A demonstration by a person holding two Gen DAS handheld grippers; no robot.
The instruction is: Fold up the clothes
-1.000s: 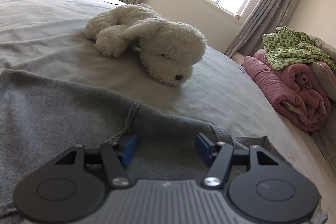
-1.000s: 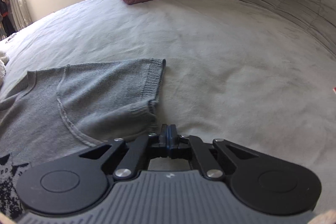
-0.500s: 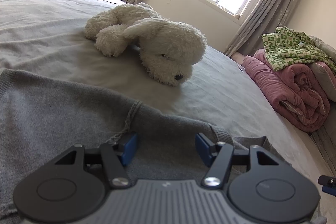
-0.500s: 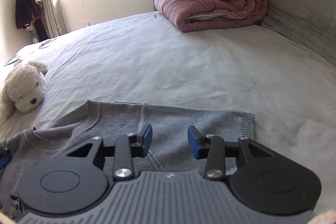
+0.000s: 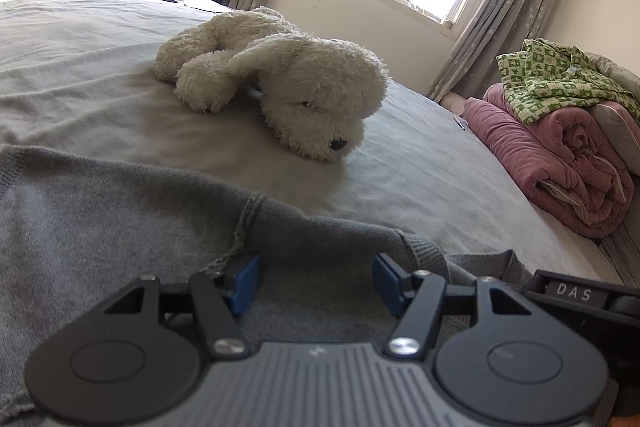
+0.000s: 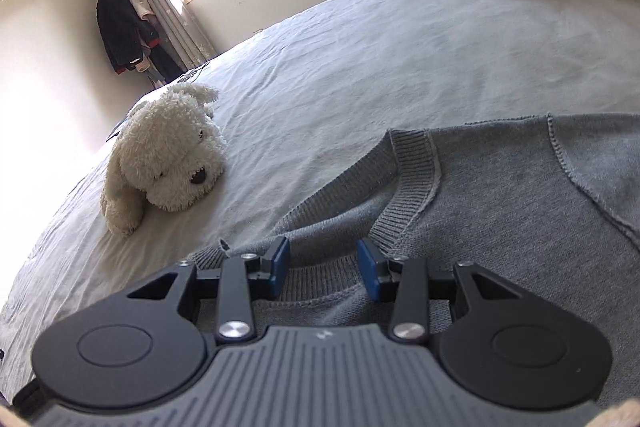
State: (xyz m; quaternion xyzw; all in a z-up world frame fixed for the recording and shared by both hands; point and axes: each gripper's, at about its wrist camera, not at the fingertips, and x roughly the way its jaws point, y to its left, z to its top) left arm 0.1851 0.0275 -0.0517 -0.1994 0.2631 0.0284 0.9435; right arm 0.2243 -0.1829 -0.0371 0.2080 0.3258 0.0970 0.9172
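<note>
Lying flat on the bed beside a plush dog, the grey sweater is overhung by the left claw, spread and empty, and the right claw, just parted above the collar.

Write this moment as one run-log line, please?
stage: fold setup | left gripper: open over grey sweater | right gripper: open at sweater collar | plush dog: beside

A fine matt knit with ribbed edging is being shown by the grey sweater, lying on the smooth, faintly creased cloth bed sheet. Shaggy white plush is being seen on the toy dog, and matt black plastic on the left gripper.
</note>
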